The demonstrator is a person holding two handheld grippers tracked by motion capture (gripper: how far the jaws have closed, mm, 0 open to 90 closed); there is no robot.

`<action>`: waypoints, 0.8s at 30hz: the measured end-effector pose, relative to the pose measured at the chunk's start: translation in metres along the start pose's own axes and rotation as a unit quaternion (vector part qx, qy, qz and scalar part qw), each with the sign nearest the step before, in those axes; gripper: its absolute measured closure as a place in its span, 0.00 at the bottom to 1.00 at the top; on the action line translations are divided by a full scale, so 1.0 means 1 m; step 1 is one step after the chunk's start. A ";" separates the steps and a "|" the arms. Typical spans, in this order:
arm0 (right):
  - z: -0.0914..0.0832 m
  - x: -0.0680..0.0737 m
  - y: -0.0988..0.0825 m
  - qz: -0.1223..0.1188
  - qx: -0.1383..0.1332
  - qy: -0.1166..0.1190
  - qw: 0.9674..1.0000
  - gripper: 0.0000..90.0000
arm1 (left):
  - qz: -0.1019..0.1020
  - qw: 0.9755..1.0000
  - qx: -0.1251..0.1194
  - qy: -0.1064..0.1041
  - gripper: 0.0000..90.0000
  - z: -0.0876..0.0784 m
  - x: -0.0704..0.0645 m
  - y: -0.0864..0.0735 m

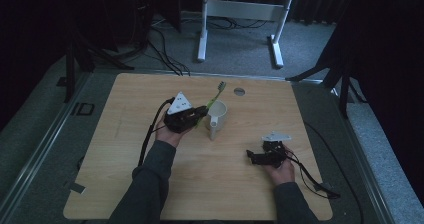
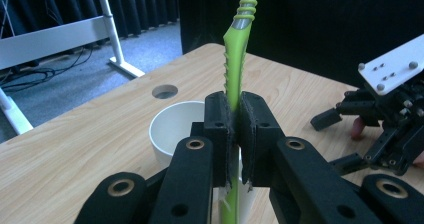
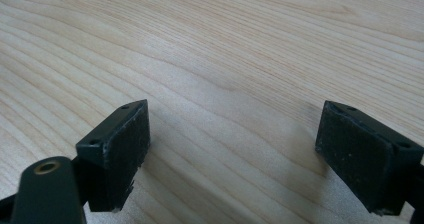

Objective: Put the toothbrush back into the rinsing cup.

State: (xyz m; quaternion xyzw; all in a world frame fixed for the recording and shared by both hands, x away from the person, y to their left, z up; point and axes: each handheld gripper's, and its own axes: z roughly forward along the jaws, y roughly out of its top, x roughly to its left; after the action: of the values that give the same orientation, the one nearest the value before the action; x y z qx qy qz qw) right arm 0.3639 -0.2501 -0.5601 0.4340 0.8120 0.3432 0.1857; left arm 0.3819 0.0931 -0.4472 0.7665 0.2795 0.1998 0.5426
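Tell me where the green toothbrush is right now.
The green toothbrush is clamped in the left gripper, slanting above the white cup near the table's middle in the high view, its head pointing toward the far edge.

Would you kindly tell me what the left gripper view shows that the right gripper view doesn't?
Left gripper view: the left gripper, jaws shut on a green toothbrush above a white cup, with the other gripper at the far right. Right gripper view: the right gripper, jaws wide open with nothing between them. Both share the wooden table.
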 end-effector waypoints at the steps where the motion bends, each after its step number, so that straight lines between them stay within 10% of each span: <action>1: 0.000 0.000 0.000 0.000 0.000 0.000 1.000 0.15 | -0.002 1.000 -0.002 -0.001 0.92 0.001 0.000 0.000; 24: 0.000 0.000 0.000 0.000 0.000 0.000 1.000 0.15 | -0.022 0.999 -0.042 -0.006 0.92 0.016 -0.008 0.002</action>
State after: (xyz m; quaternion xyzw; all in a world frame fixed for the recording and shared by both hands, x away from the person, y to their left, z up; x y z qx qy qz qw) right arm 0.3638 -0.2501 -0.5601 0.4340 0.8120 0.3433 0.1856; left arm 0.3862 0.0762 -0.4504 0.7378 0.2847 0.1945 0.5803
